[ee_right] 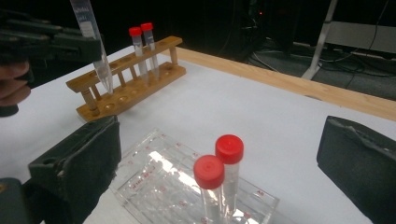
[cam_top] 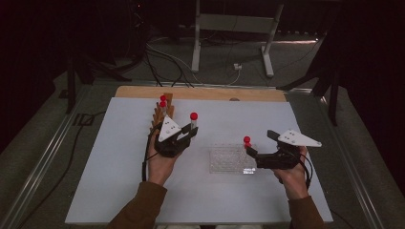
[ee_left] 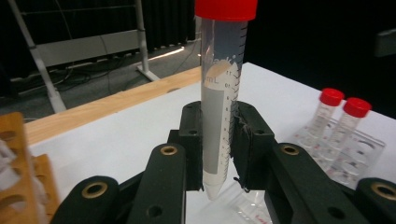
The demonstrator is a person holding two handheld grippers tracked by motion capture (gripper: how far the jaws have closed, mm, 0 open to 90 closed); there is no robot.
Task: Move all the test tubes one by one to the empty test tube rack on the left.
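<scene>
Between wooden rack (cam_top: 162, 114) and clear tray (cam_top: 232, 159) (well apart), bare white table (cam_top: 110, 157).

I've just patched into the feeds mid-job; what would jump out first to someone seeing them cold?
The left gripper is clamped on a red-capped tube, held upright above the white table. Two more red-capped tubes stand in the clear plastic rack, right in front of the open right gripper. Beyond, a wooden rack holds another pair.

A clear, red-capped tube (ee_left: 219, 93) stood upright at the frame's centre, off the table. Two more red-capped tubes (ee_right: 219, 182) stood side by side in a clear rack (ee_right: 159, 182), lower centre.
</scene>
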